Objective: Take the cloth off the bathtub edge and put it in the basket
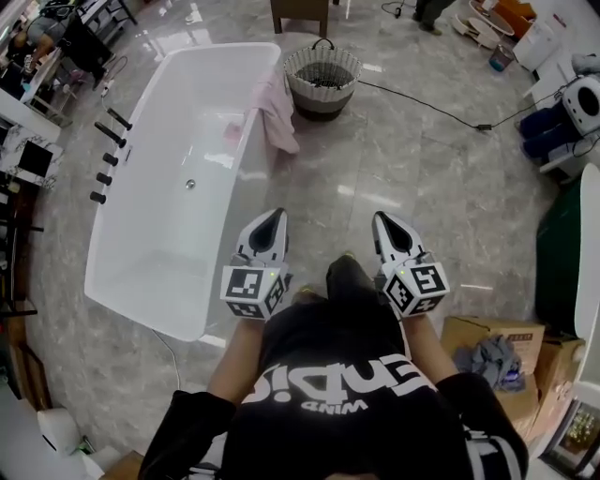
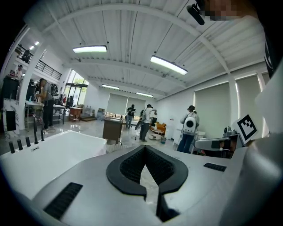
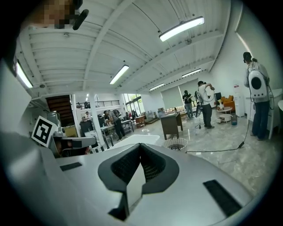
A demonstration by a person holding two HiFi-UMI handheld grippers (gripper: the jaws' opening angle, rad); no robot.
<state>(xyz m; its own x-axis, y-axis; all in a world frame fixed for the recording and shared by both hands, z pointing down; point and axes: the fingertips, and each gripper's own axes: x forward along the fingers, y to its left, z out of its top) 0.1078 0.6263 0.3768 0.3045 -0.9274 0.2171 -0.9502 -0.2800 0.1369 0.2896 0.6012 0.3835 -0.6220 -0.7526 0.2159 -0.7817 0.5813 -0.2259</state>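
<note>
A pink cloth (image 1: 276,111) hangs over the far right edge of the white bathtub (image 1: 178,187). Just right of it stands a round woven basket (image 1: 322,80) with a dark handle; the basket (image 3: 176,143) also shows small in the right gripper view. Both grippers are held close to the person's chest, well short of the cloth. My left gripper (image 1: 273,217) is shut with nothing in it, its tips meeting in the left gripper view (image 2: 144,148). My right gripper (image 1: 383,221) is shut and empty too, its tips together in the right gripper view (image 3: 140,145).
Black taps (image 1: 108,150) line the tub's left rim. A black cable (image 1: 431,108) runs across the marble floor from the basket to the right. Cardboard boxes (image 1: 506,361) stand at the lower right, a dark cabinet (image 1: 302,11) behind the basket. Several people stand far off.
</note>
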